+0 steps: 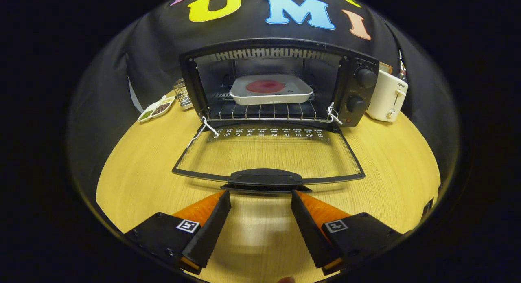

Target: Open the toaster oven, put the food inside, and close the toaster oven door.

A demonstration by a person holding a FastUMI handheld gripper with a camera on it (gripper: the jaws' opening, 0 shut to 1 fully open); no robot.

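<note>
The gripper [260, 195] is spread wide and holds nothing, just short of the toaster oven [281, 85] door's handle [265, 179], while the food [265, 86] sits on its tray [270, 96] inside.

Gripper [261, 193] fingers spread, empty

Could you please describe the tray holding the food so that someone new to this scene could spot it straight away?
Start at the black toaster oven on the wooden table, its glass door folded down flat just ahead of the open gripper. On the wire rack inside sits the tray. It is the only pale, shallow rectangular dish there, with a round red piece of food on it.
</note>
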